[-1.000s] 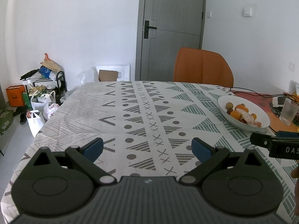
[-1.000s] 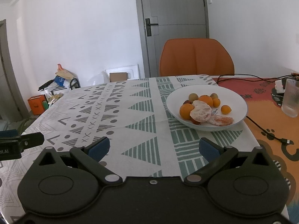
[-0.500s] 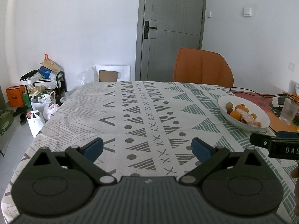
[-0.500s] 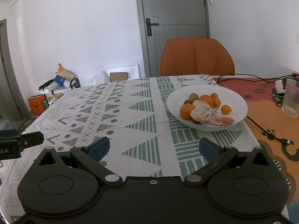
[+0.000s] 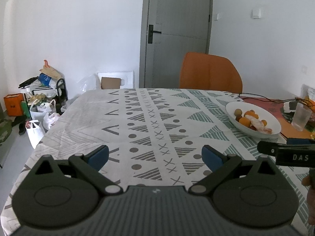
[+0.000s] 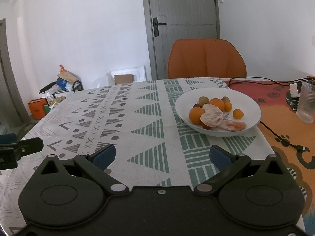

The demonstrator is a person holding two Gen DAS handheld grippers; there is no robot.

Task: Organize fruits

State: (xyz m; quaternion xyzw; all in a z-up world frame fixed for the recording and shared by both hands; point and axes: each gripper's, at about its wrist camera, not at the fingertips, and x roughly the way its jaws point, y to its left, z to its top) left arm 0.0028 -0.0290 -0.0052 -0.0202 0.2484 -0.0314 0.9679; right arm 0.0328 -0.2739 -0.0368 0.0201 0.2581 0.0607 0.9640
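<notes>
We see white walls [image 6: 88,29] on all visible sides, evenly lit by soft daylight. A grey door [image 6: 183,25] with a black lever handle [image 6: 158,24] stands closed in the far wall; a white wall switch [image 5: 256,13] sits to its right. An orange chair [image 6: 206,59] stands at the table's far edge, in front of the door. Bags and boxes [image 5: 37,102] are piled on the grey floor [image 5: 11,149] at the left wall.

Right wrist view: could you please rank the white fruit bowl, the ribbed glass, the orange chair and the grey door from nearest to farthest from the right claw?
1. White fruit bowl, just ahead of the open right claw, slightly right.
2. Ribbed glass, far right on the orange mat.
3. Orange chair, behind the table's far edge.
4. Grey door, on the back wall.
</notes>
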